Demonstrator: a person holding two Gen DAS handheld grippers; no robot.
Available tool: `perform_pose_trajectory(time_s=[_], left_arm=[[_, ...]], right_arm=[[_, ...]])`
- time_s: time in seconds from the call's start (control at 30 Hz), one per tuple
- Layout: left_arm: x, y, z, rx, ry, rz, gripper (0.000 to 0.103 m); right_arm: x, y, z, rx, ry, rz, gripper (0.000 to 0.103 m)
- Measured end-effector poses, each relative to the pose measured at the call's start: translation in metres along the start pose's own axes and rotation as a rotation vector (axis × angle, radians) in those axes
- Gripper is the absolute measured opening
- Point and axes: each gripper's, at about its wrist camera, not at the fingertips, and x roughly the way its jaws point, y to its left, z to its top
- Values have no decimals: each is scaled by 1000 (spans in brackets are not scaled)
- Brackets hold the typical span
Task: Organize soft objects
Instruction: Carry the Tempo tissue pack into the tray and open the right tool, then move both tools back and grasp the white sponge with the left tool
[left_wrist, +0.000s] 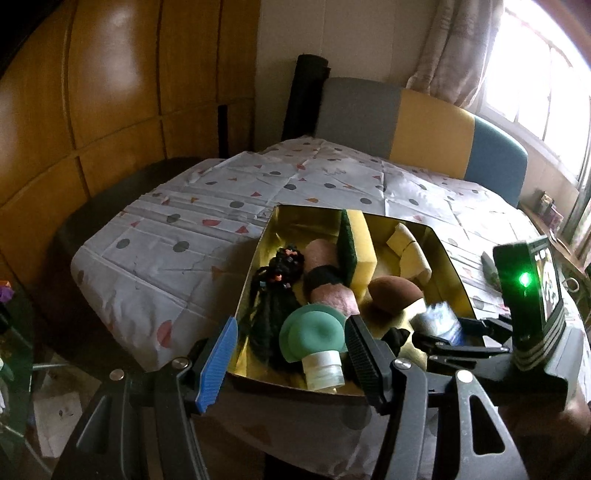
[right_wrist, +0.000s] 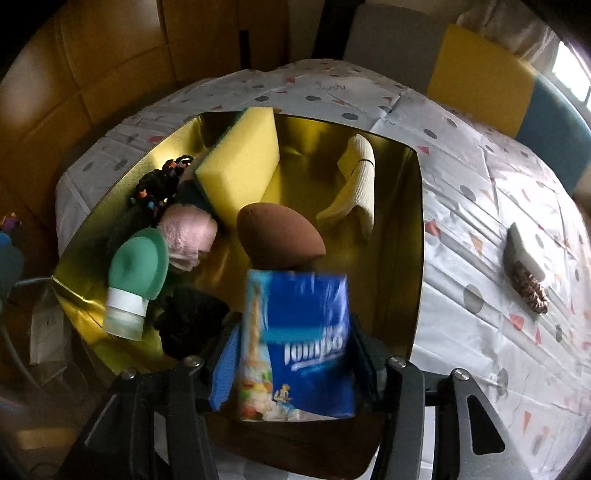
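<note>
A gold box (left_wrist: 448, 258) (right_wrist: 413, 236) stands on the table and holds several soft things: a yellow-green sponge (left_wrist: 360, 249) (right_wrist: 240, 162), a brown makeup sponge (left_wrist: 395, 291) (right_wrist: 277, 236), a pink roll (left_wrist: 328, 280) (right_wrist: 190, 236), a green squeeze bottle (left_wrist: 314, 334) (right_wrist: 138, 266), black hair ties (left_wrist: 275, 291) (right_wrist: 159, 184) and a cream cloth (left_wrist: 410, 251) (right_wrist: 360, 181). My right gripper (right_wrist: 295, 350) is shut on a blue tissue pack (right_wrist: 299, 343) (left_wrist: 439, 321) over the box's near edge. My left gripper (left_wrist: 291, 354) is open and empty at the box's near left corner.
A grey sponge block (right_wrist: 524, 251) and a leopard-print item (right_wrist: 530, 291) lie on the spotted tablecloth (left_wrist: 184, 236) right of the box. A chair with grey, yellow and blue panels (left_wrist: 424, 129) stands behind the table. Padded wall on the left.
</note>
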Motion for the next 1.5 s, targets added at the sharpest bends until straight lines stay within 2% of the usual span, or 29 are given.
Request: perform_pose_trajectory(time_s=[0.07, 0.13, 0.33, 0.53, 0.77, 1.0, 1.17, 1.27, 1.33, 1.4, 1.5], left_arm=[[-1, 0, 1, 2, -5, 4, 61], [-1, -3, 1, 8, -12, 5, 61], [0, -12, 0, 29, -2, -6, 61], [0, -23, -1, 57, 6, -9, 61], [-1, -42, 3, 97, 0, -30, 61], [4, -67, 9, 137, 12, -71, 61], [2, -94, 16, 161, 13, -146, 61], [1, -117, 21, 196, 14, -186, 61], [3, -138, 26, 229, 15, -212, 61], [4, -157, 30, 255, 12, -230, 61], [10, -188, 33, 282, 38, -280, 61]], right_arm=[[-2, -3, -3, 4, -19, -5, 62], [-12, -9, -6, 23, -59, 19, 73], [-41, -34, -8, 90, -154, 29, 73], [-62, -82, -15, 205, -214, -16, 77], [-71, -144, -30, 284, -210, -127, 81], [-76, -222, -51, 403, -178, -233, 83], [-76, -278, -73, 484, -158, -354, 84], [-72, -314, -102, 609, -169, -407, 84], [-69, -334, -115, 711, -120, -420, 84], [-77, -348, -123, 799, -153, -400, 84], [-83, -354, -126, 836, -165, -392, 85]])
